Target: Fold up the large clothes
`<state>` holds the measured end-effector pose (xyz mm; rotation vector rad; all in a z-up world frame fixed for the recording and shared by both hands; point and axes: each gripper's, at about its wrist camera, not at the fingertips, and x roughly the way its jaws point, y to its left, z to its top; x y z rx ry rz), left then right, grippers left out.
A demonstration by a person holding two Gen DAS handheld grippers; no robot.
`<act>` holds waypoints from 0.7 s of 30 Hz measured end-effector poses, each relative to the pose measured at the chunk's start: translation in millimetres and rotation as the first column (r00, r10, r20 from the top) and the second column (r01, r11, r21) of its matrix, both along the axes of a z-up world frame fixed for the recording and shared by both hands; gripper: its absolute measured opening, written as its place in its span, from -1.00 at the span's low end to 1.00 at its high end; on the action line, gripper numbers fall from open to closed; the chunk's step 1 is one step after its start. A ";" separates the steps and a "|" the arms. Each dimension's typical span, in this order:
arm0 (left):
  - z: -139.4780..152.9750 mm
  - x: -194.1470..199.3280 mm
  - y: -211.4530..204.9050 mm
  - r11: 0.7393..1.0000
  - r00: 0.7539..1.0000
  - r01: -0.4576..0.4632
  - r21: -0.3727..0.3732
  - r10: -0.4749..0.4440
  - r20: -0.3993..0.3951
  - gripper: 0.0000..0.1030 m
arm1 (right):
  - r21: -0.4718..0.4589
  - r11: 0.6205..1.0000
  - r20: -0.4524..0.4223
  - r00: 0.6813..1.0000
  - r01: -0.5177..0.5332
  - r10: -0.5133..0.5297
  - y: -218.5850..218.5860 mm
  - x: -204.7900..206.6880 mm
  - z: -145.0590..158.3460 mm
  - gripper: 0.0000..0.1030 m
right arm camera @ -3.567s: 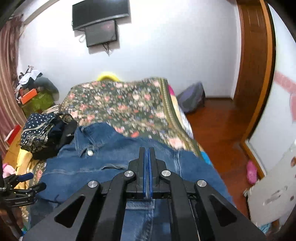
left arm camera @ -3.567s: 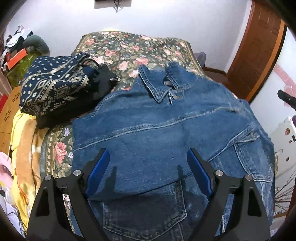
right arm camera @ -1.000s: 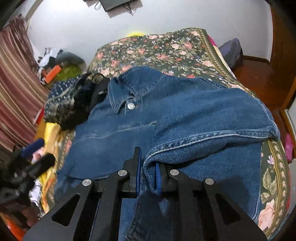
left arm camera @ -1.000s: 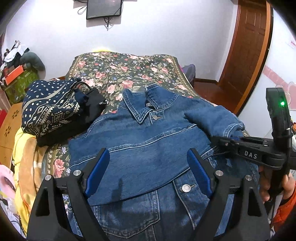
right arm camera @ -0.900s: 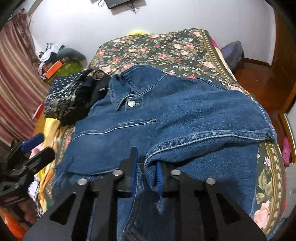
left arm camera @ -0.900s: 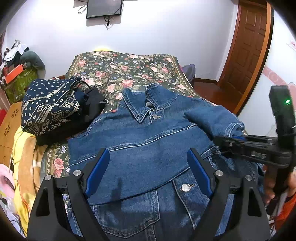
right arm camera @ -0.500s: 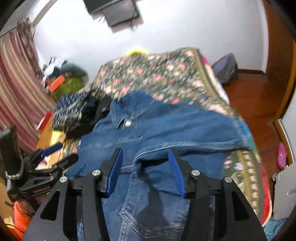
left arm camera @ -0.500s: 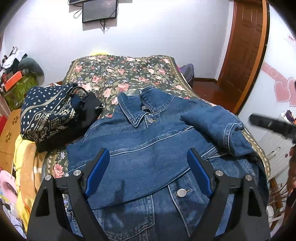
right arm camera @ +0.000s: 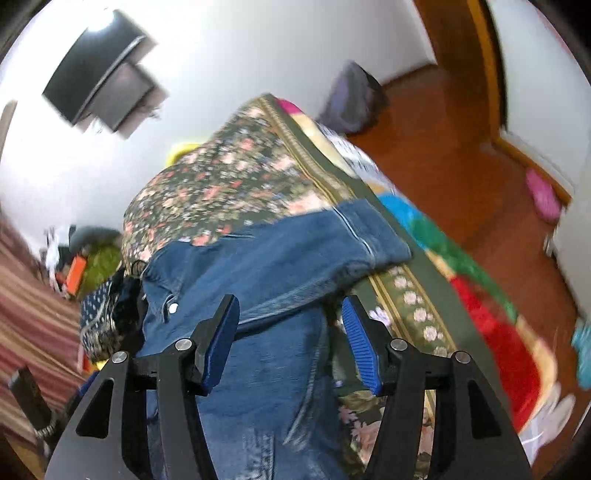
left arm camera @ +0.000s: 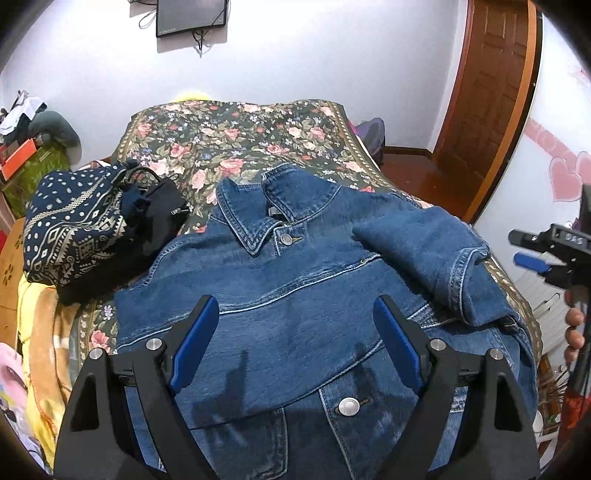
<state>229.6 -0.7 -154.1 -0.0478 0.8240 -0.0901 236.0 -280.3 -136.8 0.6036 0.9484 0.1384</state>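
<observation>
Left wrist view: jacket (left arm camera: 295, 295) lies on the bed (left arm camera: 236, 129), collar away. Left gripper (left arm camera: 295, 343) hangs spread above its chest; right gripper (left arm camera: 532, 251), just opened and empty, stands off beside the folded sleeve (left arm camera: 424, 247).

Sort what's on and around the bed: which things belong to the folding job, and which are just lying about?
Part of the job:
- denim jacket, one sleeve already folded across its front
- left gripper, open
- right gripper, open, its jaws have just been opening, nothing between them

Just lying about:
- patterned navy bag
- black bag
- wall screen
- purple backpack
</observation>
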 end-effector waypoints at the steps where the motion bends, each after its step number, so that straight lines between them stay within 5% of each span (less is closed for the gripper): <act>1: -1.4 1.2 -0.3 1.000 1.000 -0.001 -0.003 0.001 -0.004 0.65 | 0.016 1.000 -0.022 1.000 0.018 -0.018 -2.9 3.2 -7.2 0.05; 11: -11.8 8.8 6.8 0.999 0.999 -0.026 -0.026 0.026 -0.031 0.65 | 0.128 0.988 -0.091 0.993 0.081 -0.070 -12.1 41.8 -48.0 0.05; 14: -11.9 8.2 10.9 0.999 0.999 -0.036 -0.025 0.035 -0.029 0.65 | 0.093 0.993 -0.080 0.995 0.067 -0.059 -9.9 47.0 -43.6 -0.30; 16: -10.4 6.1 14.2 0.999 0.999 -0.040 -0.026 0.039 -0.023 0.65 | 0.067 0.997 -0.057 0.998 0.044 -0.041 -6.1 45.6 -35.1 -0.74; 21: -3.5 -1.3 25.3 0.998 0.998 -0.056 -0.033 0.056 0.001 0.65 | -0.047 0.999 0.062 0.998 -0.010 0.012 12.6 38.3 5.2 -0.84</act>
